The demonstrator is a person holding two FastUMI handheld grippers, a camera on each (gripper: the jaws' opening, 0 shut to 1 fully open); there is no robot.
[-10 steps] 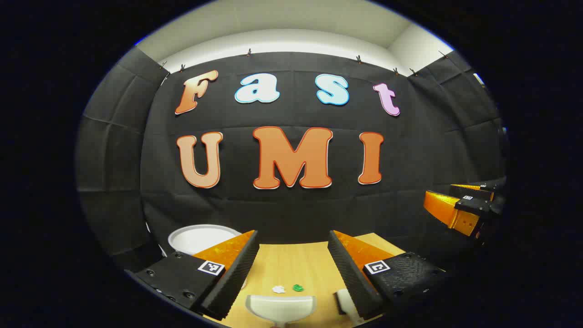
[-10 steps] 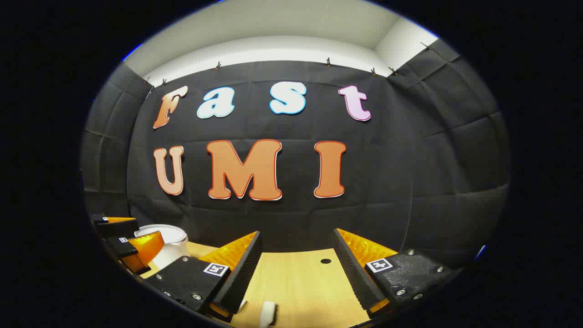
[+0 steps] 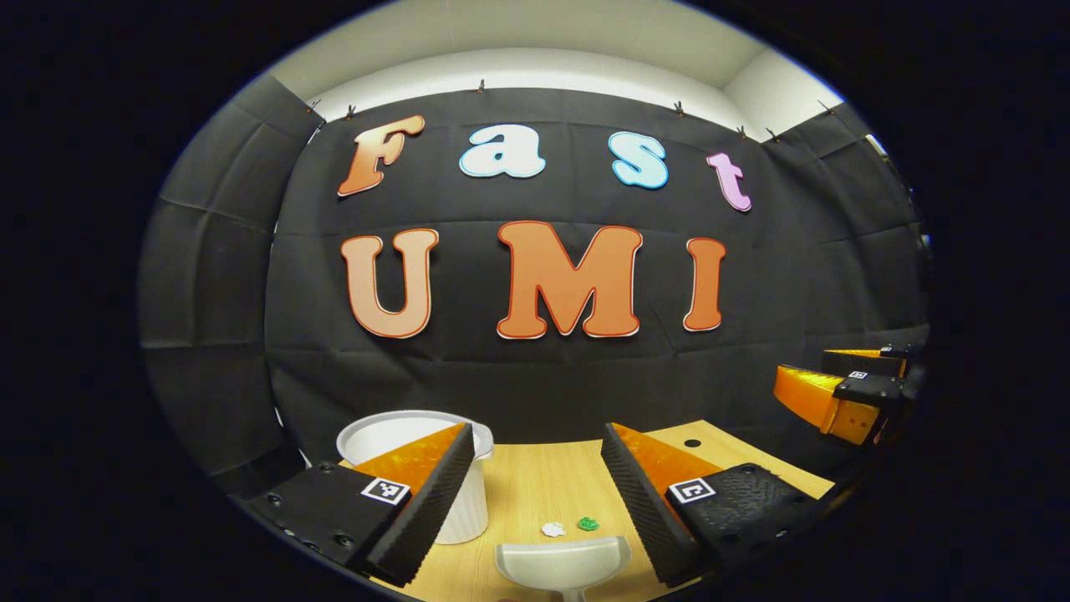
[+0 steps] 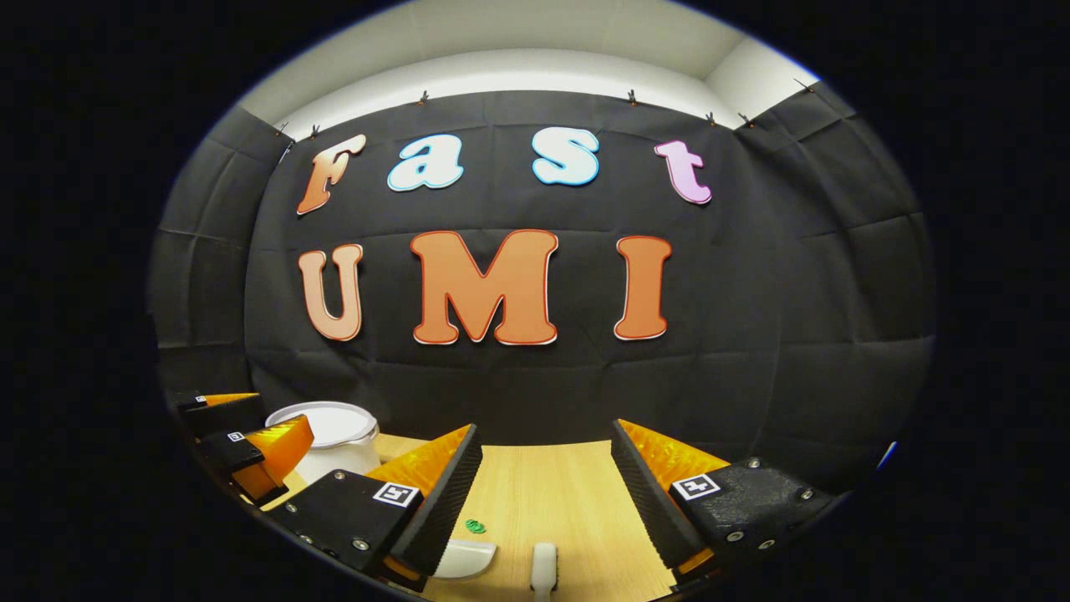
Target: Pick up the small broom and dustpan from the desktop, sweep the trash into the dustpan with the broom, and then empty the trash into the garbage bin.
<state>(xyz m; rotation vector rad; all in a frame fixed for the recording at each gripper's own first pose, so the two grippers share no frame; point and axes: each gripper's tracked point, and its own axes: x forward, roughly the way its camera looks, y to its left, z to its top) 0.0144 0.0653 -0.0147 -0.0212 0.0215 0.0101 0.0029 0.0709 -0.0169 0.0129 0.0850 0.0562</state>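
A white dustpan (image 3: 564, 564) lies on the wooden desktop (image 3: 535, 485) just below my left gripper (image 3: 537, 431), which is open with nothing between its fingers. A white scrap (image 3: 552, 528) and a green scrap (image 3: 588, 523) lie just beyond the pan's mouth. In the right gripper view, the small white broom (image 4: 544, 568) lies on the desktop (image 4: 543, 493) under my right gripper (image 4: 547, 428), also open and empty. The dustpan (image 4: 464, 558) and green scrap (image 4: 475, 526) sit to its left. The white garbage bin (image 3: 472, 510) stands at the left.
The bin (image 4: 326, 431) stands at the table's far left, by the black wall. My right gripper (image 3: 801, 368) hovers at the right of the left gripper view; my left gripper (image 4: 267, 416) hovers beside the bin. A small hole (image 3: 692, 442) marks the tabletop's far right.
Both views have swung left, so the scene sits further right. The bin shows more fully on the left. The dustpan and green scrap have come into the right gripper view. Both grippers stay open.
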